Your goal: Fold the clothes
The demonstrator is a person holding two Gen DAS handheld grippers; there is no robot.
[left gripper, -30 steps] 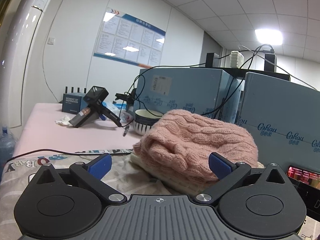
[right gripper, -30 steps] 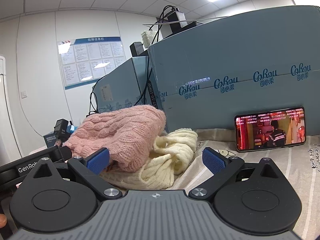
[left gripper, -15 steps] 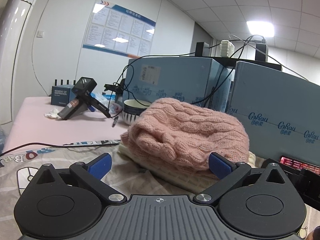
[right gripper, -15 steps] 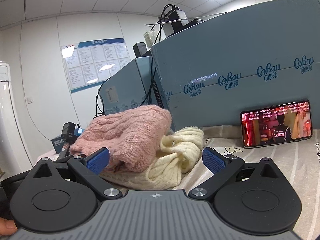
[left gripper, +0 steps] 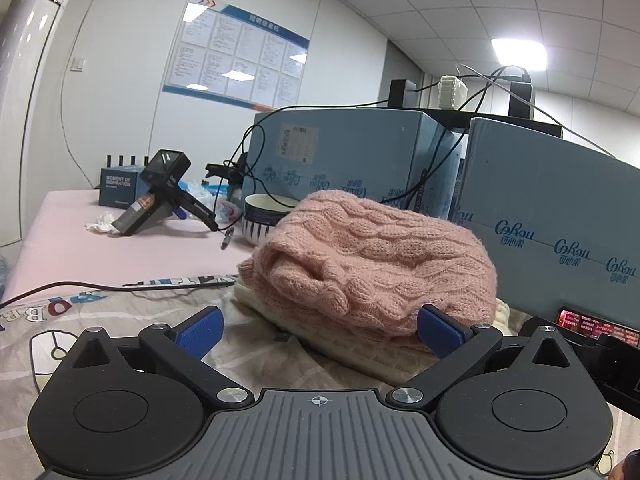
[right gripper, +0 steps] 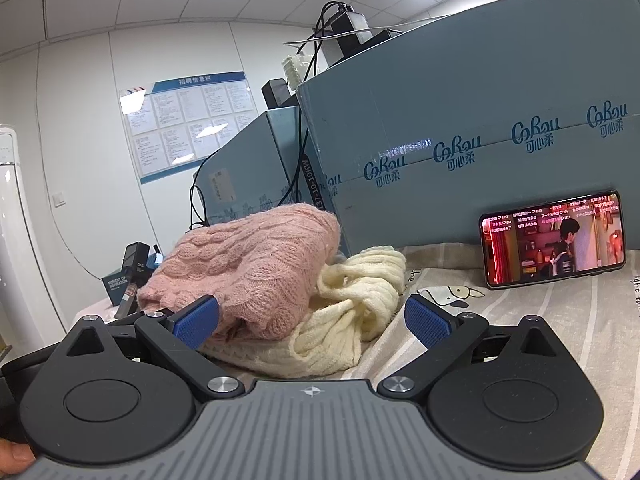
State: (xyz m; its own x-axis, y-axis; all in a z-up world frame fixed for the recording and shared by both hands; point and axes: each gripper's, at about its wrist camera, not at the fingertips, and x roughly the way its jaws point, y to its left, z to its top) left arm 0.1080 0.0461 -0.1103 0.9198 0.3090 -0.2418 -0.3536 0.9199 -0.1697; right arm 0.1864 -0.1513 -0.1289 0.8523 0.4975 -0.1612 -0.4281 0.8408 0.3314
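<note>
**Both grippers hover empty in front of the sweater stack**

Nearest the cameras, the left gripper [left gripper: 318, 330] and the right gripper [right gripper: 311, 320] each have their blue-padded fingers [left gripper: 199, 330] spread wide, with nothing between them. Just beyond, on the printed sheet [left gripper: 100, 320] covering the bench, lies the pink sweater [left gripper: 372, 256], bundled on top of the cream sweater [right gripper: 348, 320]. From the left gripper the stack sits ahead and slightly right, its long axis running left to right across the view, with a folded edge facing the fingers. From the right gripper it sits ahead and to the left, the cream sweater's loose sleeve end nearest that side. Both grippers look about equally near; I judge the left better lined up with the pink bundle and the right with the cream one.

Farther back, a phone [right gripper: 554, 242] leans against blue cartons [right gripper: 460, 128]. A bowl [left gripper: 266, 218] stands behind the stack, and a notice board [left gripper: 240, 54] hangs on the far wall.
</note>
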